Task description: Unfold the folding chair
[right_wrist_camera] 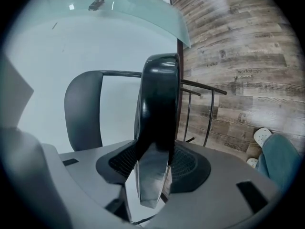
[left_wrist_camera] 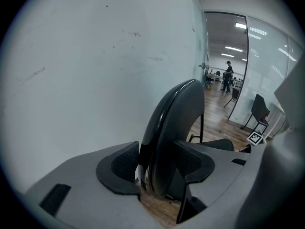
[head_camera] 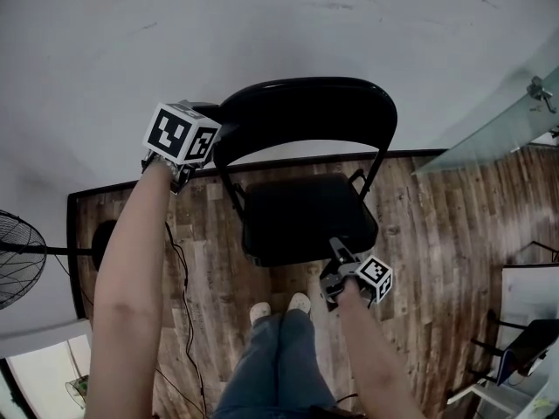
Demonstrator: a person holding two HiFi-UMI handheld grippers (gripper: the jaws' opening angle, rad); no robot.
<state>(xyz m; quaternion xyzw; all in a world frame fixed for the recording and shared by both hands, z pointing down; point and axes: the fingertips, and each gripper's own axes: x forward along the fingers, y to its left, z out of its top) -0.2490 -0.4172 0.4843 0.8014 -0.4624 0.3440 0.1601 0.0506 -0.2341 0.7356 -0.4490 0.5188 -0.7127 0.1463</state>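
looks mostly done: folding chair (head_camera: 306,160) up on its legs on the wood floor (head_camera: 419,234), just beside the white wall (head_camera: 262,24), with backrest (head_camera: 306,112) upright and seat (head_camera: 301,216) swung down close to level. probably left to do: press the seat fully home, check for a firm stand on all legs, then let go with both tools. cannot tell from here whether the frame is locked out.

on the left gripper (left_wrist_camera: 157,166), jaws partly spread and pinching the backrest's upper left edge, pads against both faces. on the right gripper (head_camera: 338,250), jaws also partly spread and closed around the seat's front right edge, with the cushion filling the gap between the pads.
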